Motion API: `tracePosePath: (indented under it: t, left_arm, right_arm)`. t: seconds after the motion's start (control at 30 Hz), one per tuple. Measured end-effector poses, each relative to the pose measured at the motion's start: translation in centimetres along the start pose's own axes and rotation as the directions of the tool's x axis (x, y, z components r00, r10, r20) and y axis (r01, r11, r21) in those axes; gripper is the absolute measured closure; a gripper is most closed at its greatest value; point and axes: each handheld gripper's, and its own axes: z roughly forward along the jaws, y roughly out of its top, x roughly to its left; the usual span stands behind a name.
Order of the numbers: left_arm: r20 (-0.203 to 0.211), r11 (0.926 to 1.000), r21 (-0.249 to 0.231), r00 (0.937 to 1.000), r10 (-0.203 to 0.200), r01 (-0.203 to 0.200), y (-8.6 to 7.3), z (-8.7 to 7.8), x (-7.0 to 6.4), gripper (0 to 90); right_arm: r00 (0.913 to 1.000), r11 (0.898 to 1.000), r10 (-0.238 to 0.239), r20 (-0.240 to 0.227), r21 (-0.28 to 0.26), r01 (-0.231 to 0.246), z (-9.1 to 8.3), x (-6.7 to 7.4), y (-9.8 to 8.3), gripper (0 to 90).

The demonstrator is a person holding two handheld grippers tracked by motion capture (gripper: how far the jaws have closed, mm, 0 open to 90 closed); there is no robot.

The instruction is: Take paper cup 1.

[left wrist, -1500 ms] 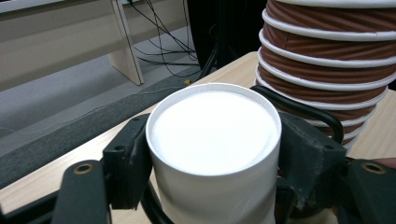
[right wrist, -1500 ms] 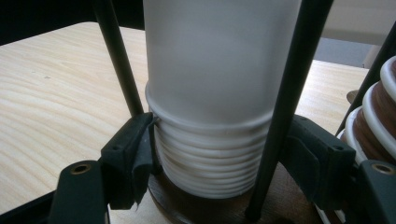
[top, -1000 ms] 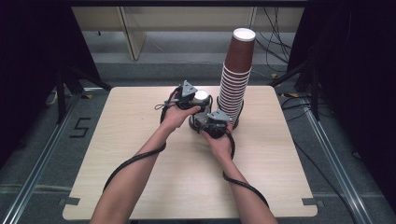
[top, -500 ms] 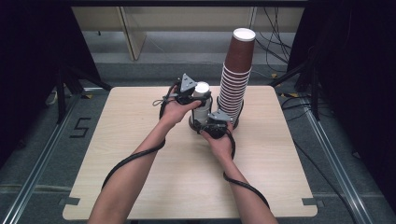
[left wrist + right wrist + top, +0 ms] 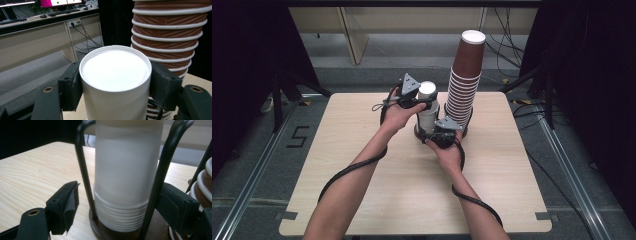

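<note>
I'm lifting the top white paper cup (image 5: pixel 115 82) clamped in my left gripper (image 5: pixel 414 97); my right gripper (image 5: pixel 120 210), jaws just opening around the white cup stack (image 5: pixel 120 220), must steady it.

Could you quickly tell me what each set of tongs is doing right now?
Left tongs: shut on the top white cup.
Right tongs: open, just opening around the white cup stack.

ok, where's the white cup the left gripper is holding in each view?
High view: white cup at centre, just left of the brown cup stack, clamped by the left gripper.
Left gripper view: centre, its flat white top between the two black jaws.
Right gripper view: the tall white wall at upper centre, above nested white rims.
Shared landmark: the brown cup stack, right of the cup in all three.
</note>
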Motion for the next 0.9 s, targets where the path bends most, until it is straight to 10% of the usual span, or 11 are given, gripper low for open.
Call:
tracePosePath:
  t: [0.9]
  left_arm:
    - [0.012, 0.9996, -0.006, 0.9996, -0.027, 0.027, -0.9, -6.2, -2.5, 33.4]
  right_arm:
    - [0.9914, 0.994, -0.106, -0.077, -0.001, 0.106, -7.7, -2.3, -0.2, 16.4]
